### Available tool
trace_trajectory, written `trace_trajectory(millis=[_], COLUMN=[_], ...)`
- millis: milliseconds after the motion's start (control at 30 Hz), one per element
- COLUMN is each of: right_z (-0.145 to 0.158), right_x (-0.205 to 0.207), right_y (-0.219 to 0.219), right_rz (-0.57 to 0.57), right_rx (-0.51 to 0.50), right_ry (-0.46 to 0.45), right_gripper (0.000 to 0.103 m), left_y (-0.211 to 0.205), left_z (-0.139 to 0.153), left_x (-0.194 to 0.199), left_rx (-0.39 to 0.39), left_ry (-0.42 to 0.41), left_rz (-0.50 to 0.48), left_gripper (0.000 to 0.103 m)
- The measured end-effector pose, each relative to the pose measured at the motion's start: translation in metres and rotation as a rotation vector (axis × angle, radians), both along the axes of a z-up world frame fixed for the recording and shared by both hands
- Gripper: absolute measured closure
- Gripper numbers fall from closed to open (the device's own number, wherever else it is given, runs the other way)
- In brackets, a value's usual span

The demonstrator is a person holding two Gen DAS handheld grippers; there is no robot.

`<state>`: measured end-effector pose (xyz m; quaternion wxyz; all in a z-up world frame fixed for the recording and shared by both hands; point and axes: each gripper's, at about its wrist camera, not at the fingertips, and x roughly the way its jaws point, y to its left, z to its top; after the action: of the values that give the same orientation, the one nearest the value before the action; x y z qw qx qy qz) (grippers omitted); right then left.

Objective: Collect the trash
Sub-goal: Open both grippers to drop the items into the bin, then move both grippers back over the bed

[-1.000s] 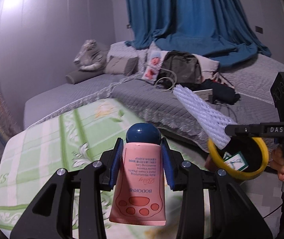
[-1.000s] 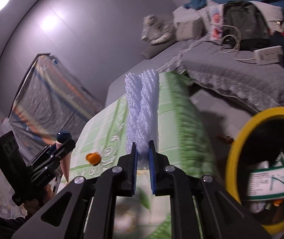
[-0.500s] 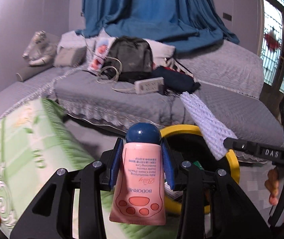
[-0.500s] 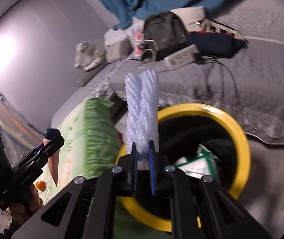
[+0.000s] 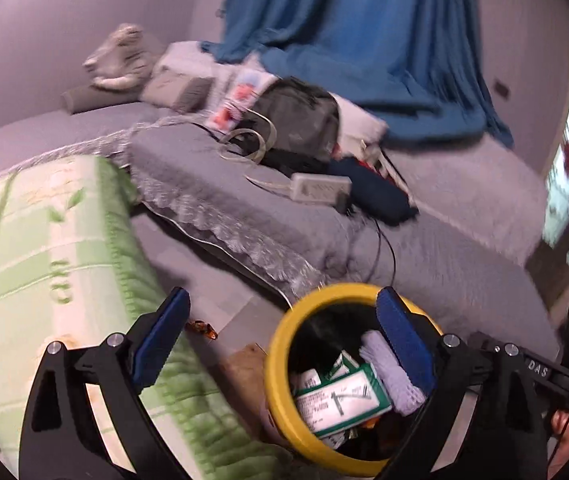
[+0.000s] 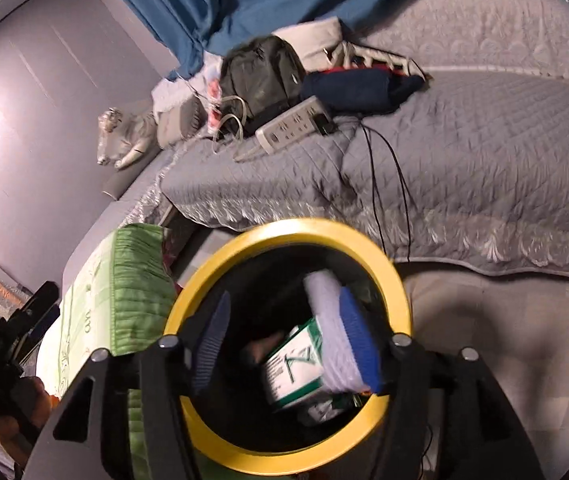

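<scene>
A yellow-rimmed bin [image 5: 274, 344] with a black liner stands on the floor between the beds. My left gripper [image 5: 282, 336] hangs over its left edge, jaws opening wide with nothing between them. My right gripper [image 6: 286, 340] points down into the bin [image 6: 284, 228], its jaws also opening. The white foam net [image 6: 326, 316] lies loose inside, against the right finger, and shows as well in the left wrist view [image 5: 388, 372]. A green-and-white box [image 6: 296, 364] rests in the bin. A dim pinkish shape [image 6: 258, 350] lies deeper; I cannot tell what it is.
A green patterned quilt [image 5: 44, 260] covers the bed left of the bin. The grey bed [image 5: 424, 248] behind holds a backpack [image 5: 296, 120], a power strip [image 5: 320, 190] and cables. A small orange wrapper [image 5: 203, 328] lies on the floor. A hand holds the left gripper [image 6: 24, 332].
Both grippers swung from above the green quilt to over the bin and opened. The pink tube is gone from the left jaws. The foam net left the right jaws and lies in the bin.
</scene>
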<state>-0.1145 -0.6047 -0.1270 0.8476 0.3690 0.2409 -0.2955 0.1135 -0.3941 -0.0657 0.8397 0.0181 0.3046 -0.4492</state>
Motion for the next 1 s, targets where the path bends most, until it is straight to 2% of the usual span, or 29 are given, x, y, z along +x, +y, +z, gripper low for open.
trace_trajectory(millis=[133,300,333,467,567,700,833,900,1000], right_z=[0.023,0.058,0.063,0.077,0.073,0.057,0.038,0.025,0.013], right_x=[0.019,0.095,0.120,0.203,0.263,0.322,0.365,0.382,0.402], right_y=[0.024,0.101,0.124,0.213,0.295,0.382,0.439,0.458,0.470], right_rz=[0.148,0.519,0.623,0.898,1.116,1.295,1.383,1.400,1.402], right_rx=[-0.099,-0.232,-0.241,-0.307,-0.346,-0.399,-0.480,-0.515,-0.513], right_ry=[-0.090,-0.181,-0.195,-0.164,-0.118,-0.048,0.039,0.095,0.147], right_gripper=[0.023,0.023,0.023,0.023,0.023,0.023,0.024,0.025,0.030], left_y=[0.065,0.179,0.202,0.295,0.356,0.416,0.450,0.461,0.464], left_z=[0.020,0.043,0.045,0.049,0.039,0.015,-0.008,-0.019,-0.028], left_x=[0.011,0.008,0.005,-0.003,-0.005,-0.005,-0.002,0.004,0.007], left_rx=[-0.088,-0.169,-0.178,-0.146,-0.122,-0.060,-0.007,0.012,0.046], left_ry=[-0.042,-0.147,-0.163,-0.221,-0.176,-0.074,0.021,0.078,0.094], left_rz=[0.150,0.331,0.362,0.544,0.695,0.858,0.911,0.892,0.875], left_gripper=[0.010,0.009,0.009,0.008,0.008,0.008,0.008,0.008,0.008])
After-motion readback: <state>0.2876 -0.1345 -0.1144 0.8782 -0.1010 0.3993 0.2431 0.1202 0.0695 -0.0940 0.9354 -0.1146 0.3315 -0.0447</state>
